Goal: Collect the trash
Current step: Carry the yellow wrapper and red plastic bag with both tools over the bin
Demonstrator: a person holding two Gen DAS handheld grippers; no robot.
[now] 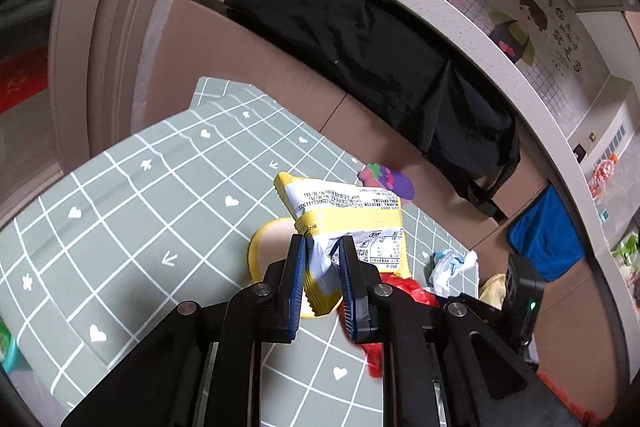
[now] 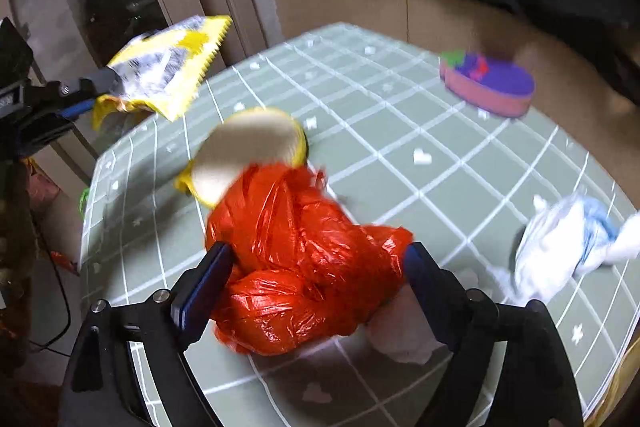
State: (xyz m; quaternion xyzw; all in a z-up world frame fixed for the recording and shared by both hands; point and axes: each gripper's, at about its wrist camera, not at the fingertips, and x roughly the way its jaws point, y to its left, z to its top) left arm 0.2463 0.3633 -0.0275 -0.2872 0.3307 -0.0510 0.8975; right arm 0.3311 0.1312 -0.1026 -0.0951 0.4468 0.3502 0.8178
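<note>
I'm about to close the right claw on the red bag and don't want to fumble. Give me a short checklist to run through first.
1. Left claw has a firm hold on the yellow snack wrapper: ok, pinched at its crumpled end and lifted off the table.
2. Right claw open: ok.
3. Red plastic bag sits between the right claw's fingers: ok, one on each side.
4. Nothing else caught in the grasp: cannot tell; white crumpled paper lies under the bag's right edge.
5. Yellow-rimmed lid clear of the bag: not ok, the bag overlaps it.
</note>
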